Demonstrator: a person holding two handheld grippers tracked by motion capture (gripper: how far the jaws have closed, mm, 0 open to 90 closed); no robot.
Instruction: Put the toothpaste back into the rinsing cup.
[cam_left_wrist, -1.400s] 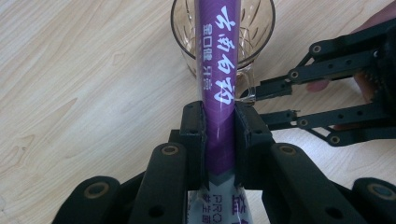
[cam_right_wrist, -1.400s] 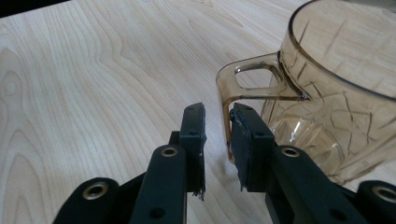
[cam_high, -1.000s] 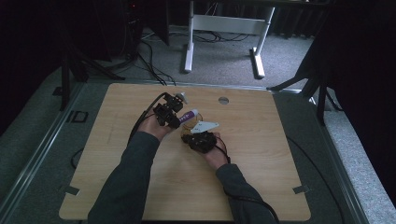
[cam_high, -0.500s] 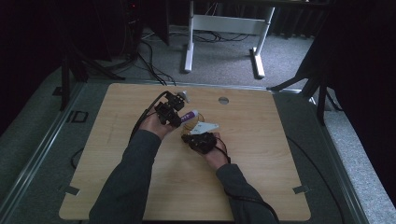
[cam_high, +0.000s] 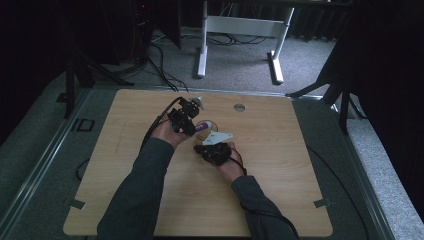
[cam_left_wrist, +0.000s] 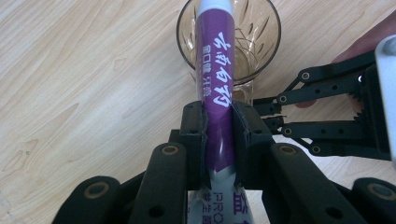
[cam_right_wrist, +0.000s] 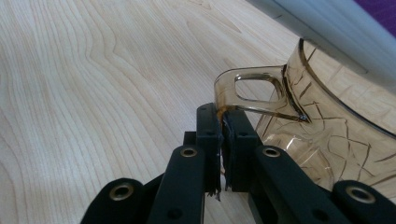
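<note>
An amber cut-glass mug (cam_left_wrist: 261, 32) stands on the wooden table (cam_high: 300, 165) near its middle. My left gripper (cam_left_wrist: 219, 116) is shut on a purple tube (cam_left_wrist: 215, 79) with white lettering. The tube's far end reaches over the mug's rim and into its mouth. My right gripper (cam_right_wrist: 223, 116) is shut on the mug's handle (cam_right_wrist: 247, 88), at its lower corner. In the high view the left gripper (cam_high: 181, 117) is behind and left of the mug (cam_high: 210, 125). The right gripper (cam_high: 215, 150) is in front of it. The tube (cam_high: 201, 127) slants between them.
A round grommet hole (cam_high: 239, 107) sits in the tabletop near its far edge. Black cables trail from both grippers across the wood. A white desk frame (cam_high: 202, 45) stands on the carpet beyond the table. Bare wood lies to the left, right and front.
</note>
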